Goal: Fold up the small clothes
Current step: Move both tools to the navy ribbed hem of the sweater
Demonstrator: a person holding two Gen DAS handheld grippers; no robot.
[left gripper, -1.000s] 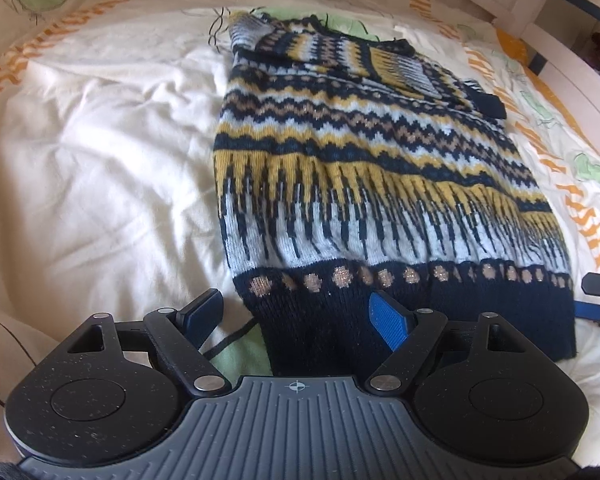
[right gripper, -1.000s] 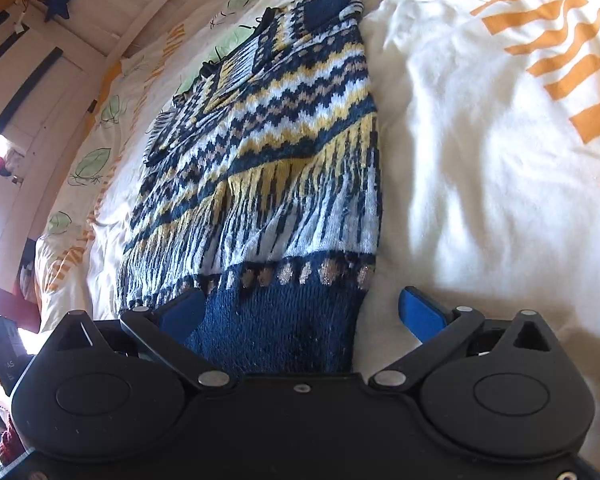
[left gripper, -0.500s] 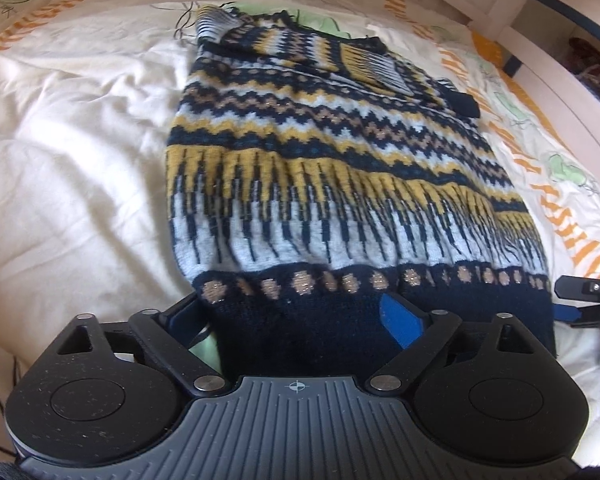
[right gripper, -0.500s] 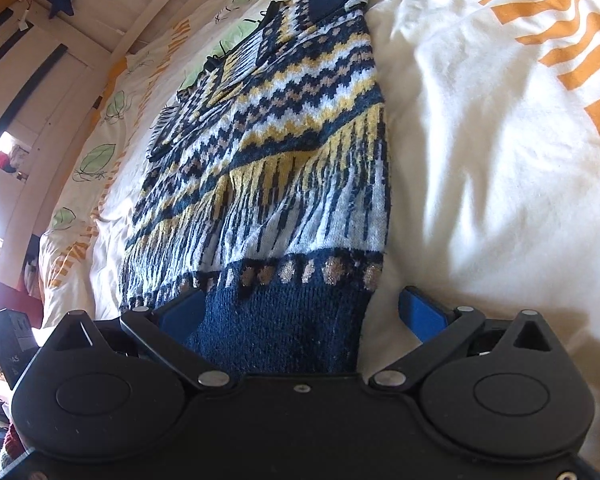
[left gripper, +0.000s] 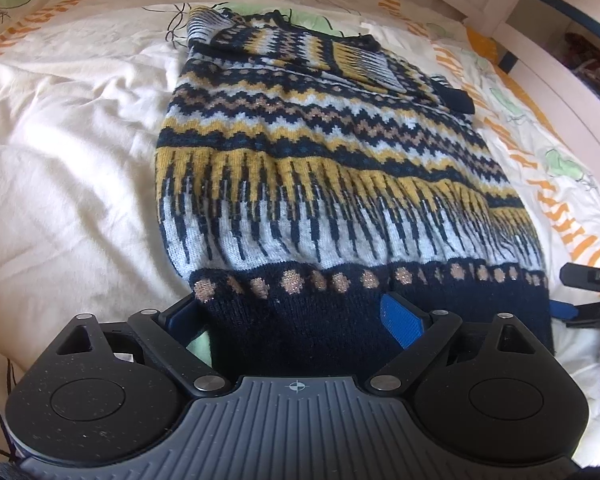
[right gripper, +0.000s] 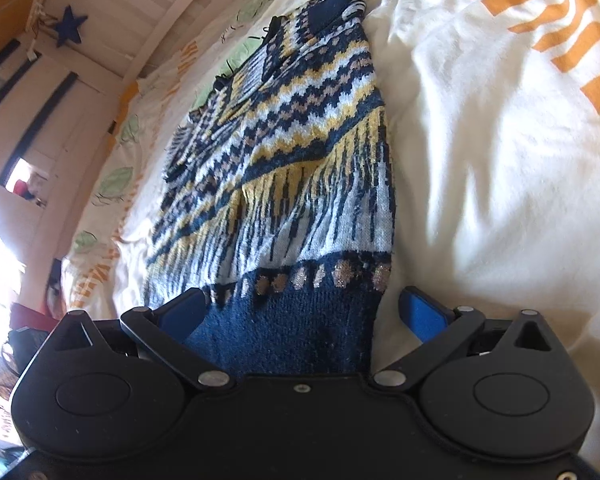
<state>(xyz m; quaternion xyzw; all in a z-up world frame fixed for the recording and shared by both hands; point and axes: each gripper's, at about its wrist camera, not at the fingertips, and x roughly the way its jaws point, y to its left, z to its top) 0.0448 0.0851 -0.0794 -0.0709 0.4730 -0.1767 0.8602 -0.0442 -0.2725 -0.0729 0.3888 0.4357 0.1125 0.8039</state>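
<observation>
A patterned knit sweater (left gripper: 320, 152) in navy, yellow and pale blue lies flat on the bed with its sleeves folded in across the top. It also shows in the right wrist view (right gripper: 300, 184). My left gripper (left gripper: 296, 316) is open, its fingers either side of the left end of the navy hem (left gripper: 300, 328). My right gripper (right gripper: 304, 312) is open around the right end of the hem (right gripper: 292, 336). The right gripper's tips show at the edge of the left wrist view (left gripper: 584, 296).
A white duvet (left gripper: 68, 168) with orange stripes and green leaves covers the bed. A white wooden bed rail (left gripper: 560, 80) runs along the far right. A wall with a blue star (right gripper: 70, 30) is at the upper left of the right wrist view.
Both grippers have moved forward onto the sweater's hem. The left gripper shifted right, so the hem corner now lies between its fingers. The hem has bunched slightly at both grippers.
</observation>
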